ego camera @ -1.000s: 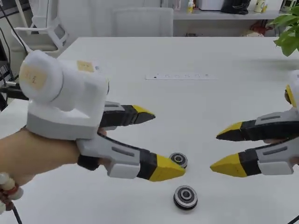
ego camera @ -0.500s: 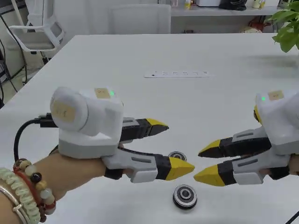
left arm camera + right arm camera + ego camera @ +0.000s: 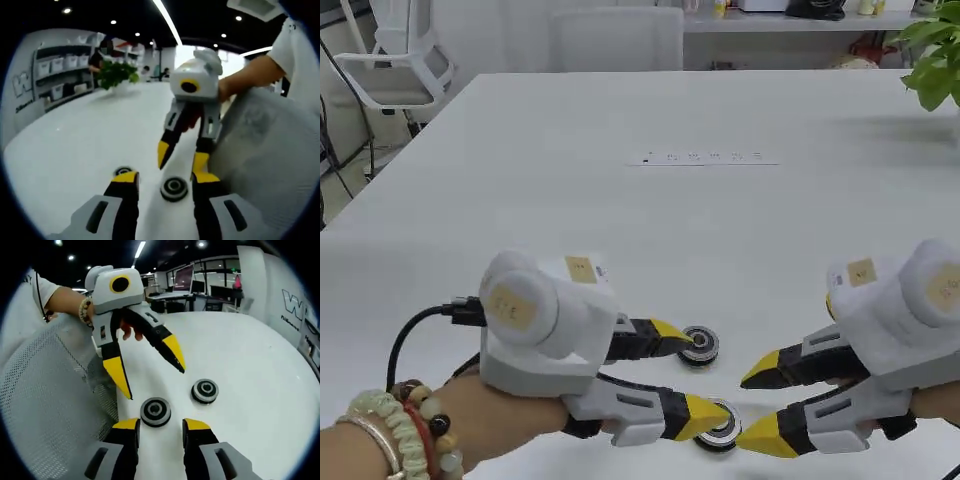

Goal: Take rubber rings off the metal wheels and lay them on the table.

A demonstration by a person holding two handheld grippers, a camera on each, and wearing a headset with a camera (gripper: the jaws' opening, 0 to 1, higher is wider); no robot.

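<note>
Looking down in the head view, you have your left wrist [image 3: 470, 425] at 7 o'clock. It wears beaded bracelets [image 3: 405, 440], and a black cable [image 3: 415, 335] loops out of the back of the left tool [image 3: 710, 376]. That tool points toward 3 o'clock with its jaws spread wide, one yellow tip above the other. The right tool [image 3: 740, 411] comes in from 4 o'clock and points back at it, jaws likewise spread and holding nothing. The two pairs of tips stand just apart.

The near wheel [image 3: 722, 436] lies flat on the white table [image 3: 570, 200] where the tips meet. The lower tip of the left tool partly covers it, and you cannot tell from here whether that tip touches it. In the left gripper view this wheel lies between that tool's own jaws, closer to the one at 5 o'clock. In the right gripper view it lies just ahead of the gap between that tool's tips, at 12 o'clock from them. Its black rubber ring [image 3: 144, 412] is on the wheel.

The far wheel [image 3: 700, 345] lies just beyond, at 12 o'clock from the near one, beside the upper tip of the left tool, its ring also on. Farther up the table, a flat white power strip [image 3: 705, 158] lies at 12 o'clock. Past the far edge stand a pale chair [image 3: 620, 40] and, at 2 o'clock, a green plant [image 3: 932, 70].
</note>
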